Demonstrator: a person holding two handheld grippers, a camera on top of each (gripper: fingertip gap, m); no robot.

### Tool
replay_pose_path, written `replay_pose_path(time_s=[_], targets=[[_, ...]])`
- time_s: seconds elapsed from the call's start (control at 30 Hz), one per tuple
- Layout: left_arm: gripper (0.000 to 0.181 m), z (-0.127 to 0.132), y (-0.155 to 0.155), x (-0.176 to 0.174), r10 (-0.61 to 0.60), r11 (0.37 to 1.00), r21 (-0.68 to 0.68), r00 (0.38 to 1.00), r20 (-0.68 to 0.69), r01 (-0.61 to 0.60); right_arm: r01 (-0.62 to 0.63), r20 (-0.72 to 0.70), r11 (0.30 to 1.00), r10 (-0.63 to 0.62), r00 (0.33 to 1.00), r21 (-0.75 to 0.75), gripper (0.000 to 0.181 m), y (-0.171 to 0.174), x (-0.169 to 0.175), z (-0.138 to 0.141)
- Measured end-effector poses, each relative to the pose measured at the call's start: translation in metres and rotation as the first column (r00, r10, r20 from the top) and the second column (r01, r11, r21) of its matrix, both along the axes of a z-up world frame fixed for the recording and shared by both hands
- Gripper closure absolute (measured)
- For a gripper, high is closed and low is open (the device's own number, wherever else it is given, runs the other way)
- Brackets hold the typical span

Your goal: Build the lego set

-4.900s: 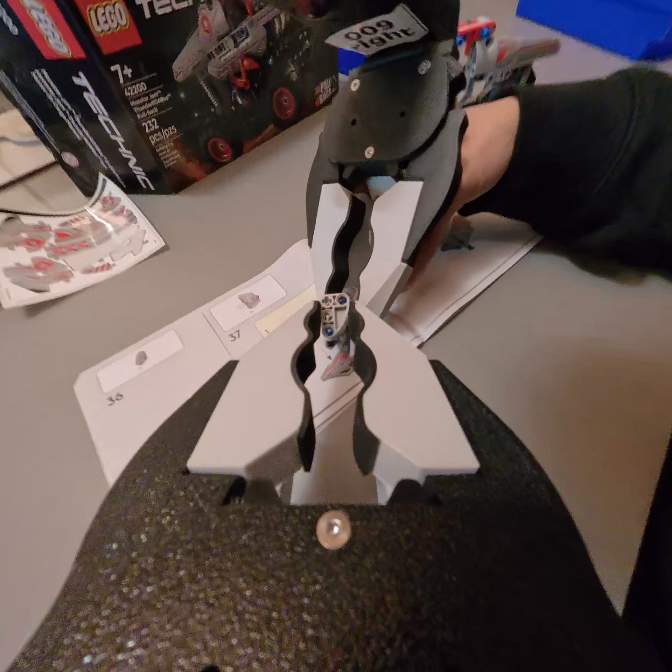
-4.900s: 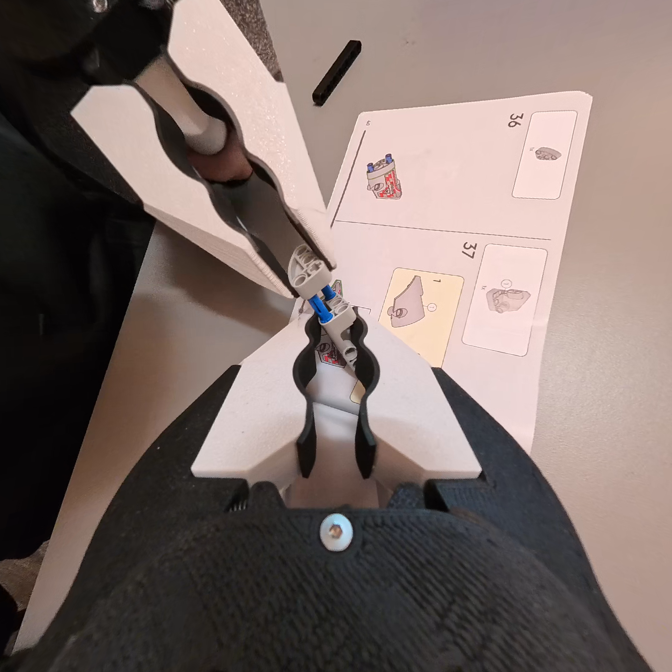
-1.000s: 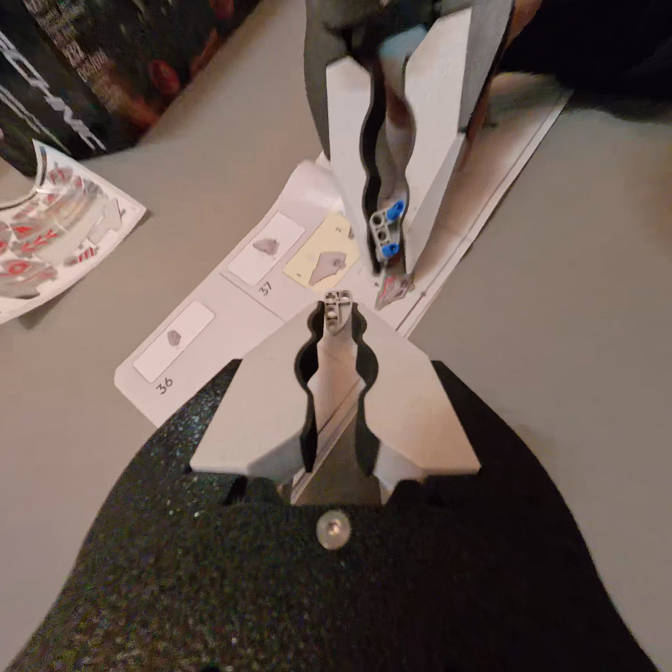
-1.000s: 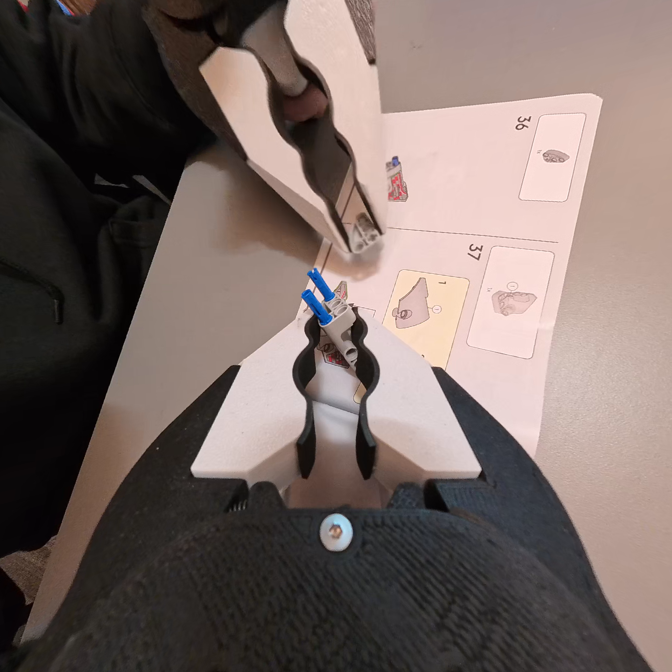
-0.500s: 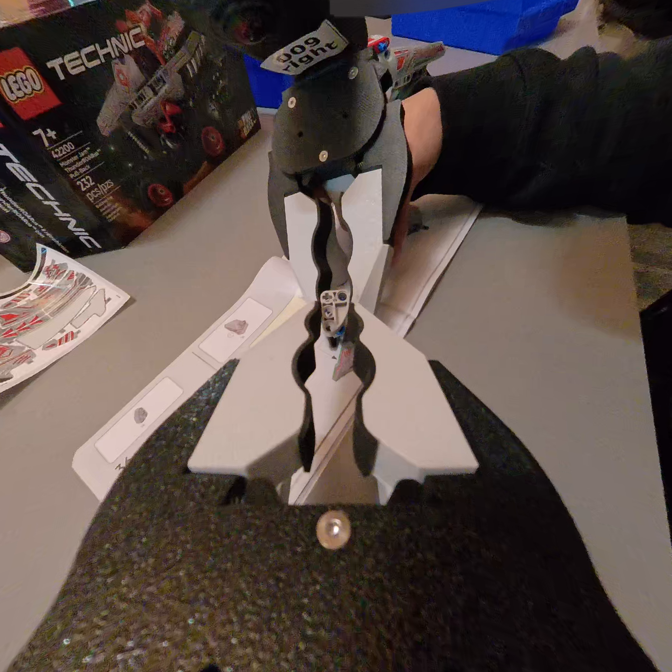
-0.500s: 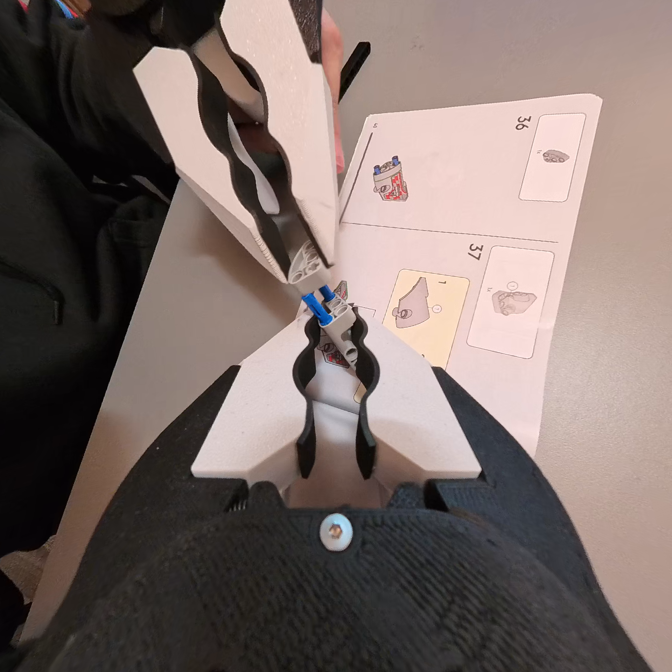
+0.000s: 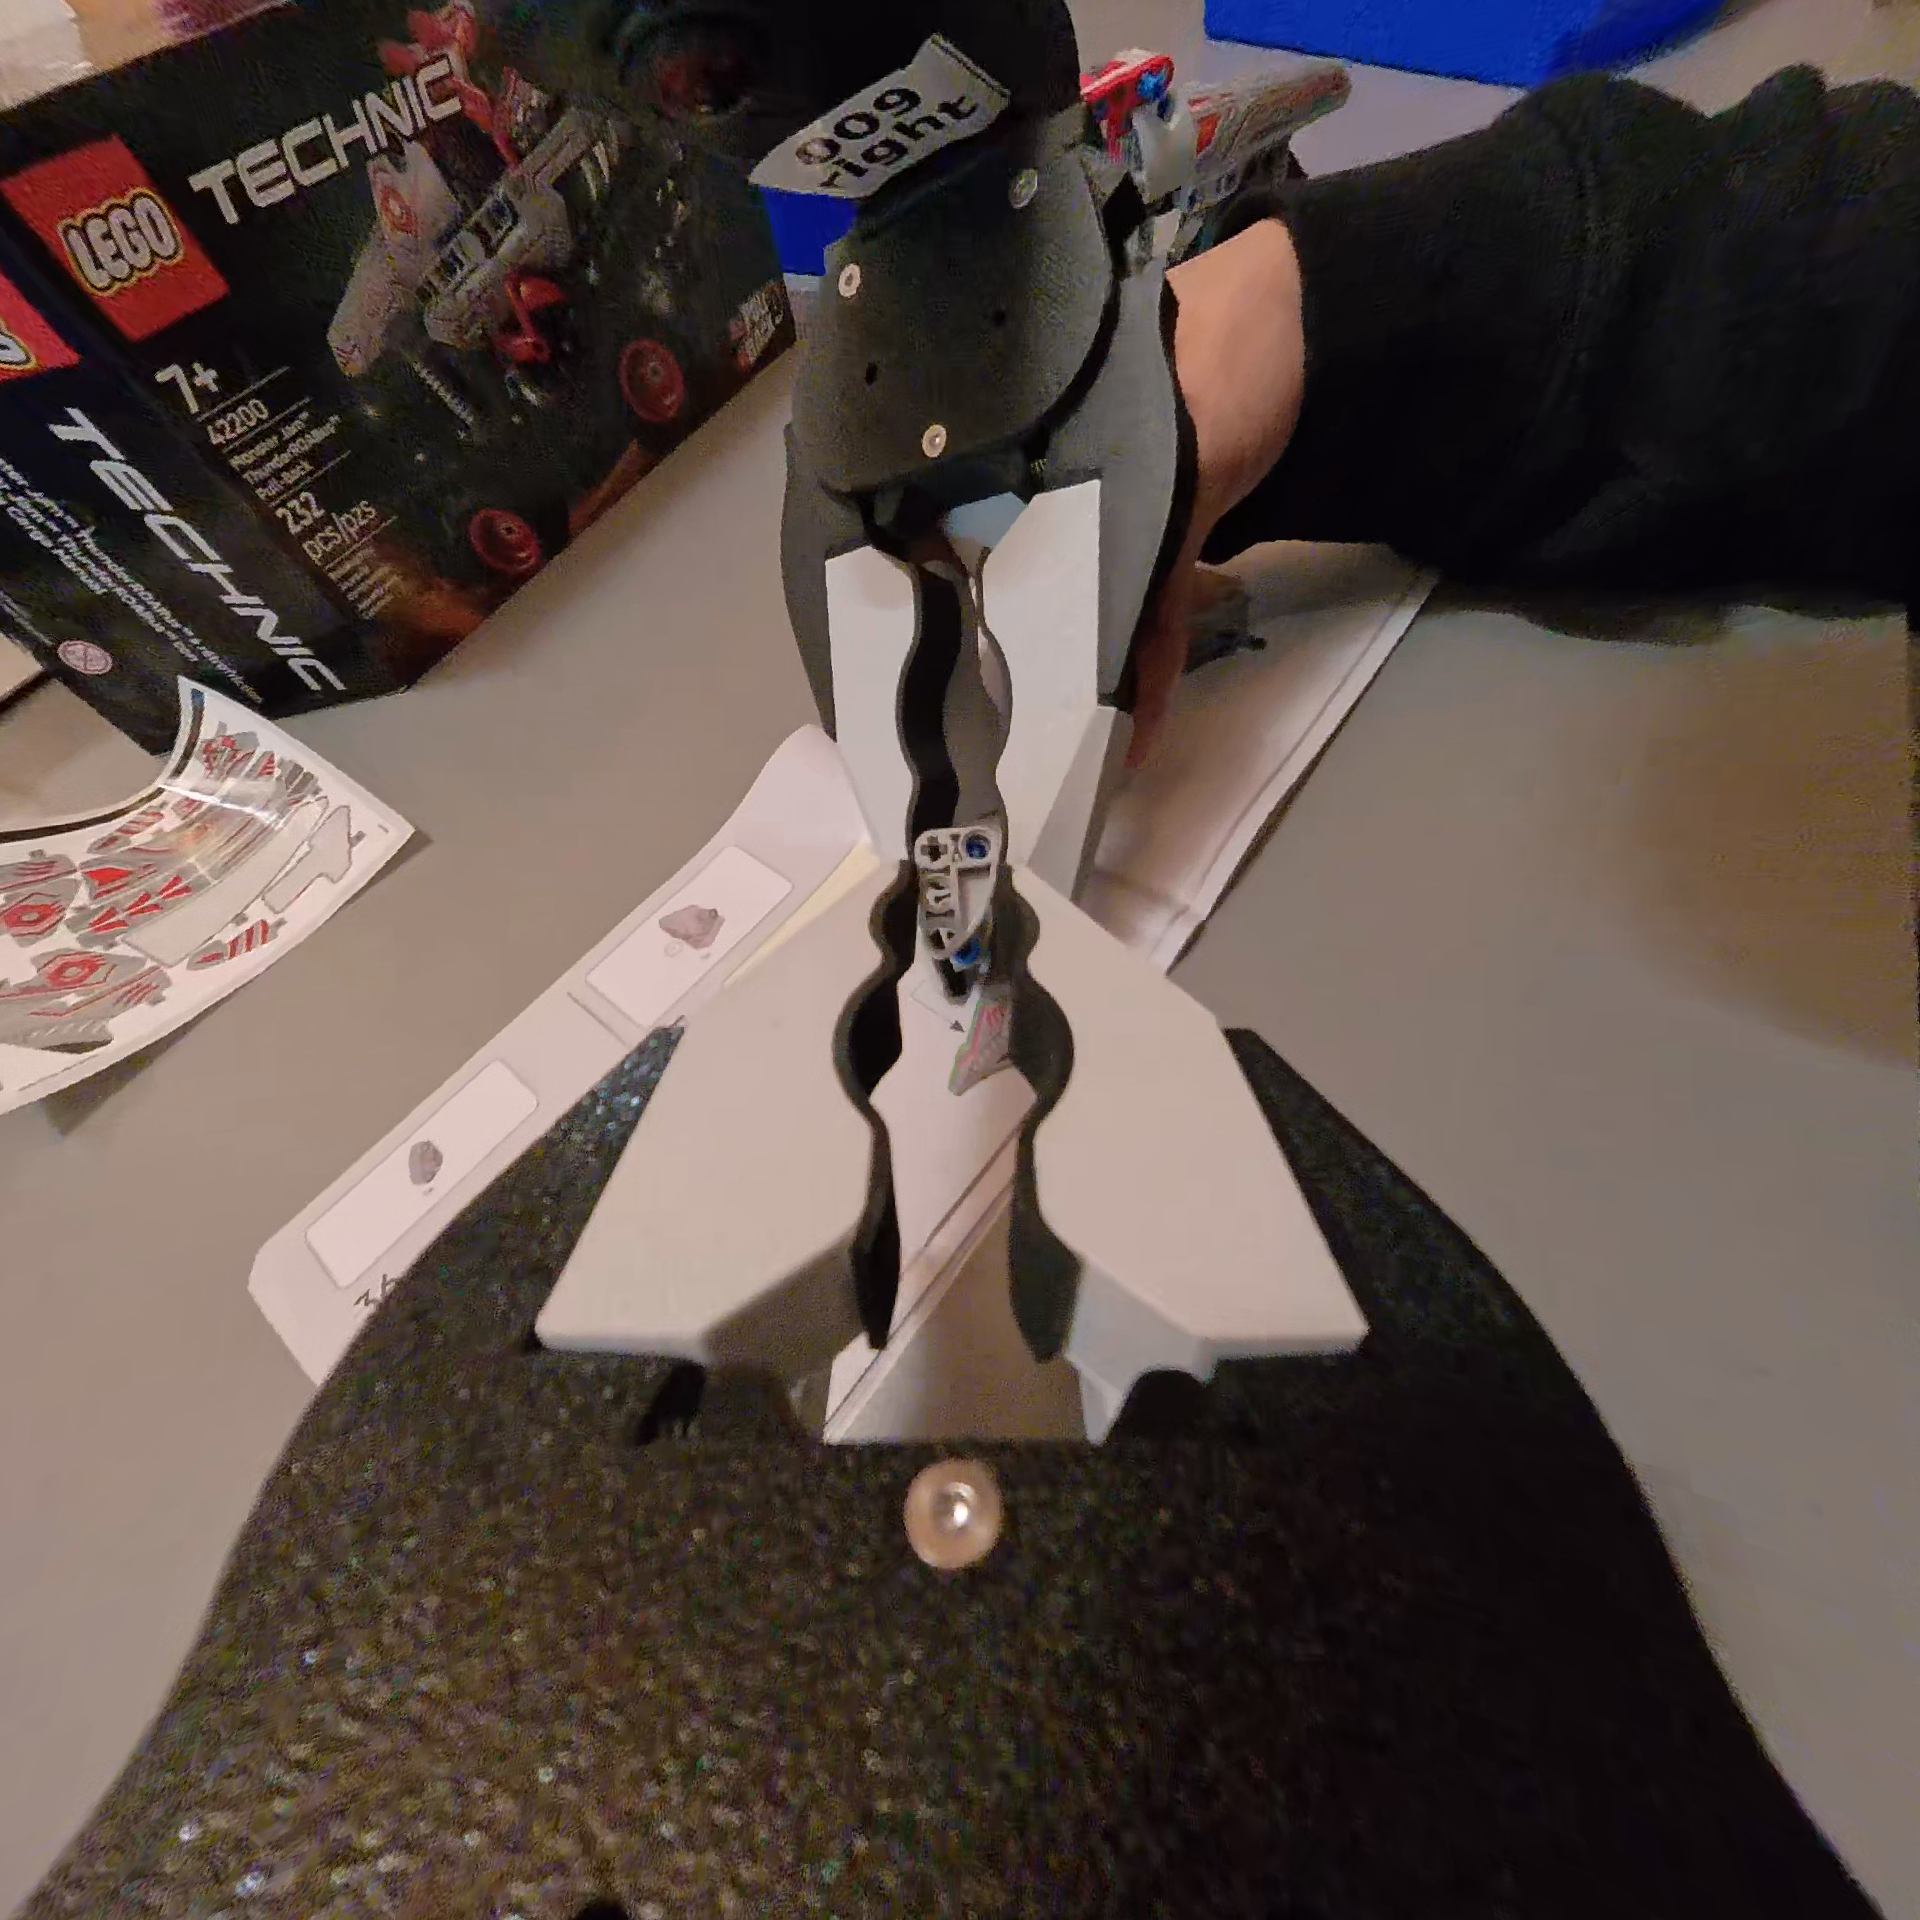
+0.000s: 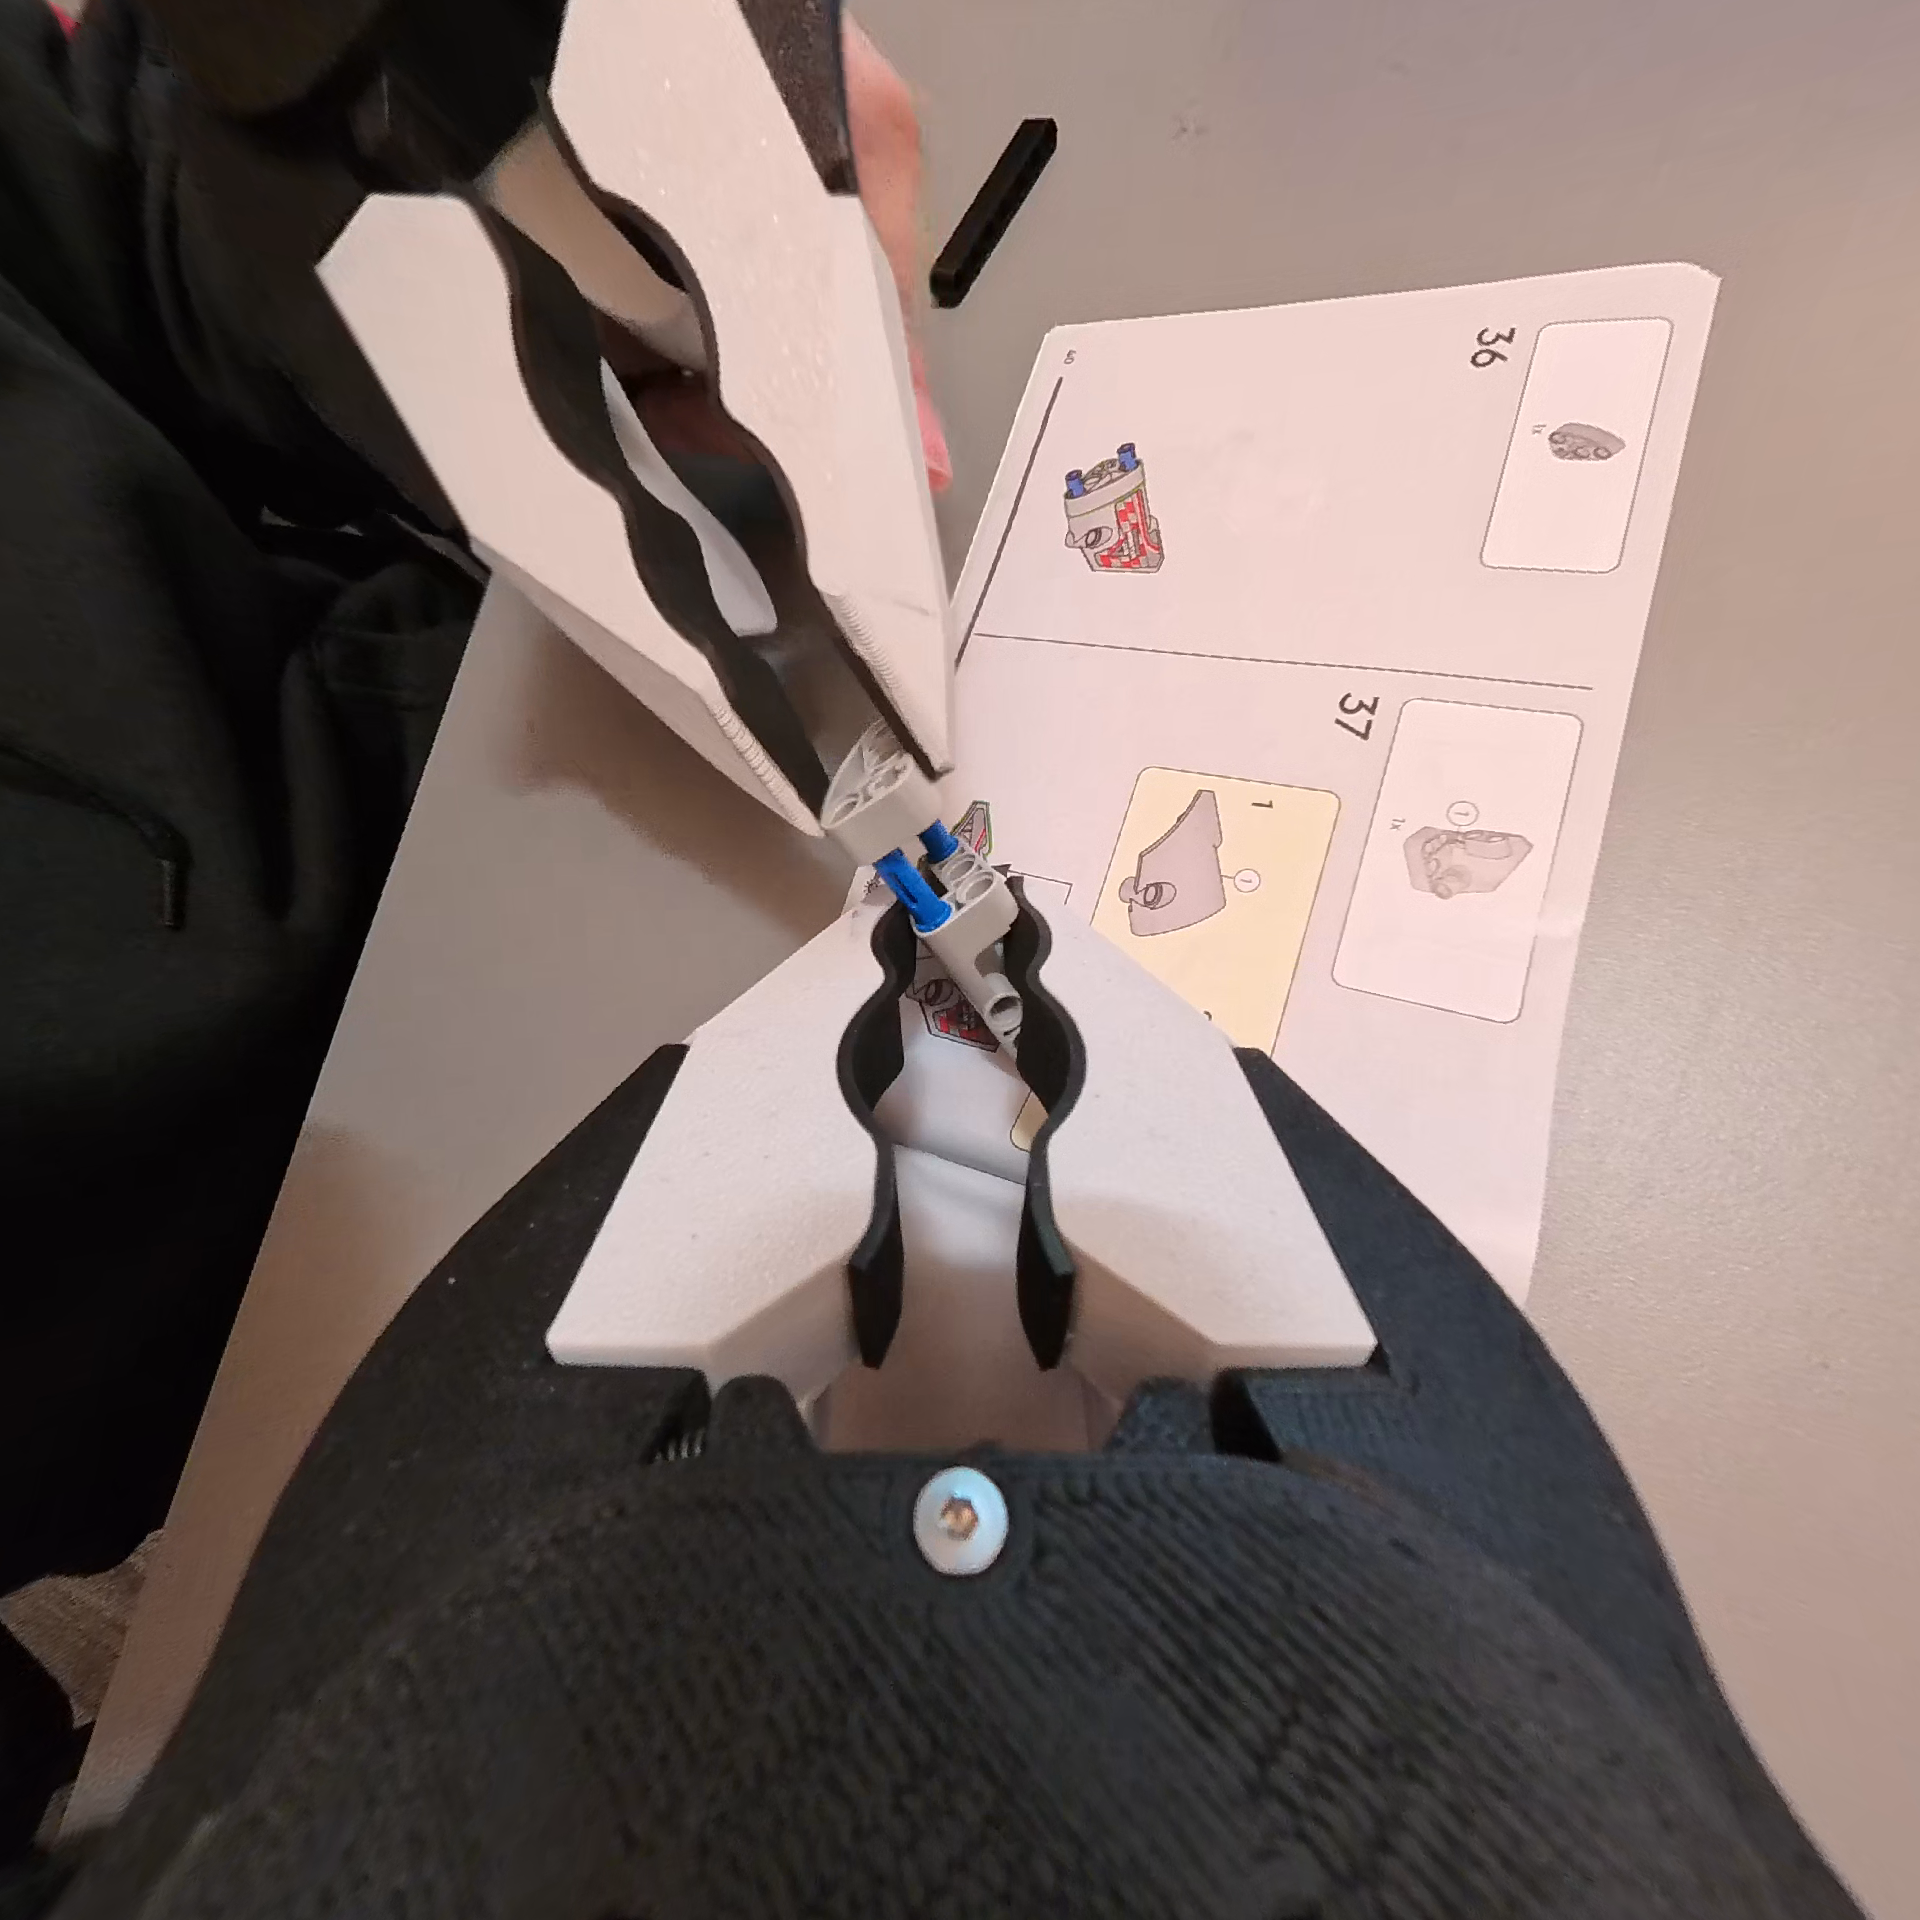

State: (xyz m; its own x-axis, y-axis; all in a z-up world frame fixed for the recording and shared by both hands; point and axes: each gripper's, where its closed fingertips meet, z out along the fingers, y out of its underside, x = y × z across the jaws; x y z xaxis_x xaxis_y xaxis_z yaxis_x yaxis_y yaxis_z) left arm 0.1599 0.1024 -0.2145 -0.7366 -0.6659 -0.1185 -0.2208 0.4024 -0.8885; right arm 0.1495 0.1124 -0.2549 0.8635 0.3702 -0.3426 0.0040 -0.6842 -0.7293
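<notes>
Both grippers pinch grey pieces joined by blue pins.

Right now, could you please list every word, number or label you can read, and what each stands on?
I cannot copy writing out; these bear it.
Black box: printing on front and side.
White tag on the right gripper: printed characters.
Instruction sheet: step numbers.
Sticker sheet: nothing legible.
</notes>
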Motion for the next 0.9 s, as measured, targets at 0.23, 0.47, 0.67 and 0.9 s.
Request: replay_pose_path(time_s=[0.23,0.47,0.67,0.9], targets=[[0.169,-0.0016,-0.0005,0.0011,0.077,0.987,0.146,0.997,-0.031,-0.072,0.009,0.008,1.000,-0.009,1.000,-0.004,0.167,0.0004,0.0014,-0.0010],[0.169,-0.0031,0.0001,0.0006,0.069,0.995,0.078,0.991,-0.111,-0.060,0.012,0.020,1.000,-0.012,1.000,-0.004,0.167,0.0007,0.0018,-0.0017],[0.169,-0.0039,0.0001,-0.0002,0.159,0.984,0.094,0.984,-0.080,-0.151,0.013,0.027,1.000,-0.012,1.000,-0.004,0.167,0.0007,0.0019,-0.0019],[0.169,-0.0036,-0.0004,-0.0004,0.276,0.961,0.019,0.958,-0.084,-0.275,0.011,0.023,1.000,-0.010,1.000,-0.004,0.167,0.0005,0.0016,-0.0015]])
